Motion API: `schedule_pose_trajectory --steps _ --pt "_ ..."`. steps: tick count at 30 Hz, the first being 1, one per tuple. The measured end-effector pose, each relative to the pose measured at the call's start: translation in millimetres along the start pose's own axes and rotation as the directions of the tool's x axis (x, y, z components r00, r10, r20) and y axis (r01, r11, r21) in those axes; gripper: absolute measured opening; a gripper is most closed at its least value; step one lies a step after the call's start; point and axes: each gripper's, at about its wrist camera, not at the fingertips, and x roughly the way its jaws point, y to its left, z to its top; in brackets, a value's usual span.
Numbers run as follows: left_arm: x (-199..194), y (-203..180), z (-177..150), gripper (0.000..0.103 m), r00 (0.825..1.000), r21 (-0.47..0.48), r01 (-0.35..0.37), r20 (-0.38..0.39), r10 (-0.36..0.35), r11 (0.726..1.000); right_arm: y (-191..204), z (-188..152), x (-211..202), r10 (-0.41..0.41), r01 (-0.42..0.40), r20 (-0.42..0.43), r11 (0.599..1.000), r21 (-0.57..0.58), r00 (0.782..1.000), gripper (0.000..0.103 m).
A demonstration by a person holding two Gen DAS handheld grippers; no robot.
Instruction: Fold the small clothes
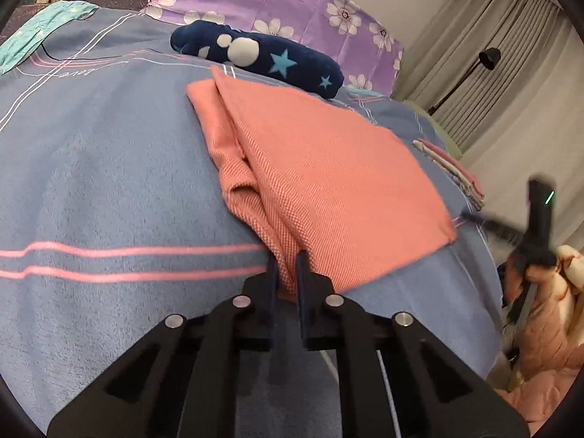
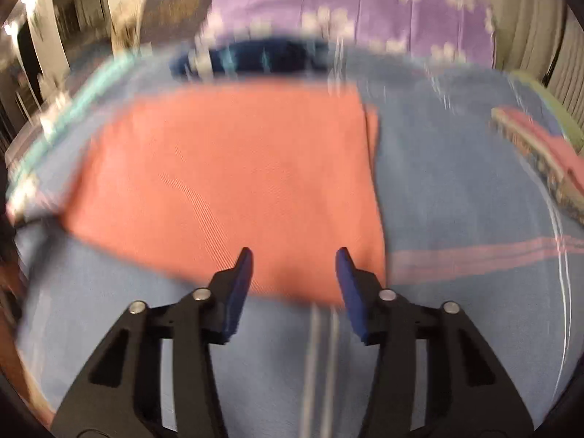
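A salmon-pink cloth (image 1: 328, 168) lies partly folded on the blue bedspread (image 1: 109, 164), with a raised fold along its left side. My left gripper (image 1: 286, 255) is shut on the cloth's near corner, which bunches up between the two fingers. In the right wrist view, which is blurred, the same pink cloth (image 2: 233, 168) lies flat. My right gripper (image 2: 295, 252) stands open over its near edge, with nothing pinched between the blue pads. In the left wrist view the right tool (image 1: 536, 226) shows as a blur at the far right, held by a hand in a pink sleeve.
A navy star-patterned plush garment (image 1: 262, 54) lies behind the pink cloth, in front of a purple floral pillow (image 1: 292, 0). A small stack of folded clothes (image 1: 452, 168) sits near the bed's right edge. A black lamp (image 1: 485, 60) and curtains stand beyond.
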Motion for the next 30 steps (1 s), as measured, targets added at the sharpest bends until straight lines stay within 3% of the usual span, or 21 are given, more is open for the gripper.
schedule_pose_trajectory --steps 2,5,9,11,13,16,19,21,22,24,26,29,30 --pt "0.0 1.1 0.0 0.007 1.0 -0.01 0.019 0.003 -0.019 1.0 17.8 26.3 -1.0 0.051 -0.051 0.026 0.998 -0.028 0.998 0.048" --pt "1.0 5.2 -0.2 0.007 0.999 -0.033 0.037 0.003 -0.037 0.999 60.2 62.7 19.2 0.123 -0.122 0.0 0.985 -0.121 0.992 0.048" --pt "0.8 7.7 -0.1 0.008 0.999 -0.048 0.046 0.004 -0.046 0.998 143.2 100.7 71.6 0.177 -0.196 -0.088 0.935 -0.295 0.98 0.048" --pt "0.9 6.2 -0.9 0.008 1.0 -0.031 0.028 0.001 -0.028 0.999 175.5 112.7 96.1 0.193 -0.23 -0.141 0.916 -0.329 0.971 0.048" --pt "2.6 4.0 -1.4 0.008 1.0 -0.014 -0.005 -0.006 0.005 1.0 211.4 122.7 127.6 0.183 -0.244 -0.194 0.9 -0.361 0.964 0.049" --pt "3.6 -1.3 -1.8 0.008 0.999 0.019 -0.048 -0.009 0.048 0.999 253.0 129.6 175.7 0.106 -0.21 -0.269 0.894 -0.396 0.957 0.05" --pt "3.8 -7.3 -2.4 0.006 0.997 0.049 -0.081 -0.007 0.082 0.996 271.1 125.1 215.0 0.043 -0.184 -0.347 0.904 -0.385 0.937 0.053" --pt "1.6 -7.7 -2.9 0.002 0.997 0.055 -0.076 -0.003 0.076 0.996 276.5 124.2 229.0 -0.011 -0.129 -0.327 0.907 -0.402 0.945 0.03" --pt "-1.7 -9.3 -3.7 0.001 0.997 0.069 -0.075 0.003 0.075 0.995 273.6 130.2 228.2 0.027 -0.145 -0.313 0.921 -0.361 0.949 0.015" --pt "-11.3 -16.1 -6.6 0.001 0.997 0.119 -0.081 0.018 0.08 0.99 264.9 140.8 225.6 0.097 -0.185 -0.304 0.944 -0.275 0.948 0.006" --pt "-16.7 -18.0 -10.2 0.001 0.995 0.145 -0.1 0.02 0.098 0.984 258.1 145.3 232.5 0.164 -0.238 -0.306 0.945 -0.226 0.938 0.004" --pt "-14.4 -4.7 -13.7 0.001 0.995 0.099 -0.094 -0.009 0.095 0.991 247.3 142.3 243.4 0.269 -0.332 -0.32 0.929 -0.163 0.909 0.007" --pt "-17.7 -2.6 -14.0 0.001 0.996 0.09 -0.089 -0.004 0.09 0.992 237.8 145.0 239.7 0.33 -0.378 -0.314 0.92 -0.104 0.89 0.009"
